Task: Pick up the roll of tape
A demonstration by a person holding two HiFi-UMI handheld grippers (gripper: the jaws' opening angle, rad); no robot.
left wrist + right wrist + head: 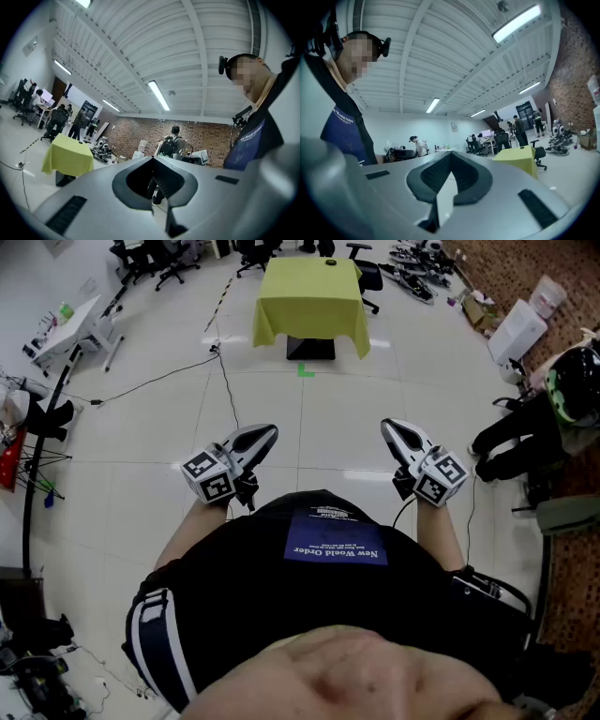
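Yellow-green and far ahead in the head view: facing a square table draped in a yellow-green cloth [309, 310], bearing a small dark round thing [330, 262] on its top, too small for telling whether it is the roll of tape. Holding the left gripper [268, 433] and the right gripper [387, 427], both grey-and-white plastic with marker cubes, low before a black shirt [234, 596], well apart from each other and well apart from that table, pointing forward over the pale tiled floor [309, 418]. Pressing each pair of jaws tip to tip.

Looking along the left gripper [152, 158] in the left gripper view: closing at the tips, leaving only the dark hollow behind them, clasping nothing. Showing beyond it the clothed table at left, a brick wall [136, 131] and a standing person with a backpack [171, 145].

Looking along the right gripper [450, 153] in the right gripper view: likewise meeting at the tips, clenched on nothing, touching nothing. Showing the clothed table off to the right, beside a dark office chair [540, 155].
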